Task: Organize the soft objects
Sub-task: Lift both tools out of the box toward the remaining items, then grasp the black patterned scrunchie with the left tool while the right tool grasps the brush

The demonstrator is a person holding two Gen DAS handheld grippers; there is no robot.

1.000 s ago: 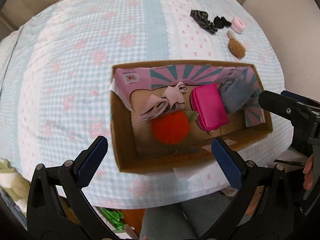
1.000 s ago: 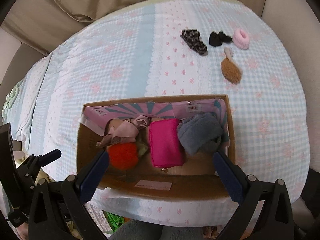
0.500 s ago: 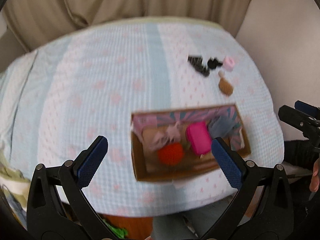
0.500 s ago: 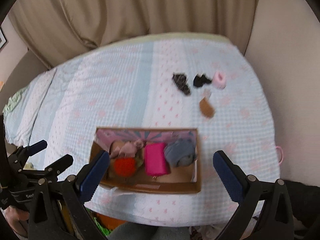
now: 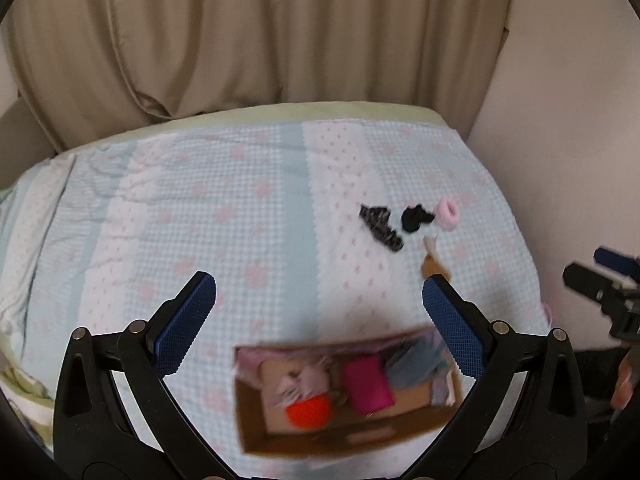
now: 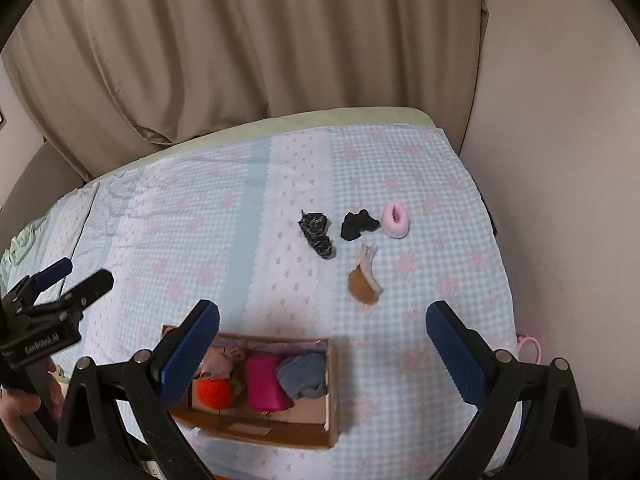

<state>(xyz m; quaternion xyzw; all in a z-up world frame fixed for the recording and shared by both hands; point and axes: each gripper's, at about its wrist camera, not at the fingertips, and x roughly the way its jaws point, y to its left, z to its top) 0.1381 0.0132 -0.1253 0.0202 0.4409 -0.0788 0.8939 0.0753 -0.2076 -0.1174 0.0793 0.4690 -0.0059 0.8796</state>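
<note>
A cardboard box (image 6: pixel 316 432) sits near the bed's front edge and holds an orange plush ball (image 6: pixel 212 393), a magenta pouch (image 6: pixel 262 384), a grey cloth (image 6: pixel 302 374) and a pale pink cloth (image 6: pixel 218 364). It also shows in the left wrist view (image 5: pixel 256 436). Farther back lie a patterned black scrunchie (image 6: pixel 318 234), a black scrunchie (image 6: pixel 356 224), a pink fluffy scrunchie (image 6: pixel 395 221) and a brown furry piece (image 6: pixel 363 280). My left gripper (image 5: pixel 319 324) and right gripper (image 6: pixel 322 350) are both open and empty, high above the box.
The bed has a blue and pink checked cover (image 6: pixel 224 248). Beige curtains (image 6: pixel 240 48) hang behind it and a pale wall (image 6: pixel 560 160) runs along the right. A pink loop (image 6: pixel 530 347) lies at the bed's right edge.
Both grippers have pulled up and back from the box, so the box looks smaller and the curtains have come into view. Both stay open and empty.
</note>
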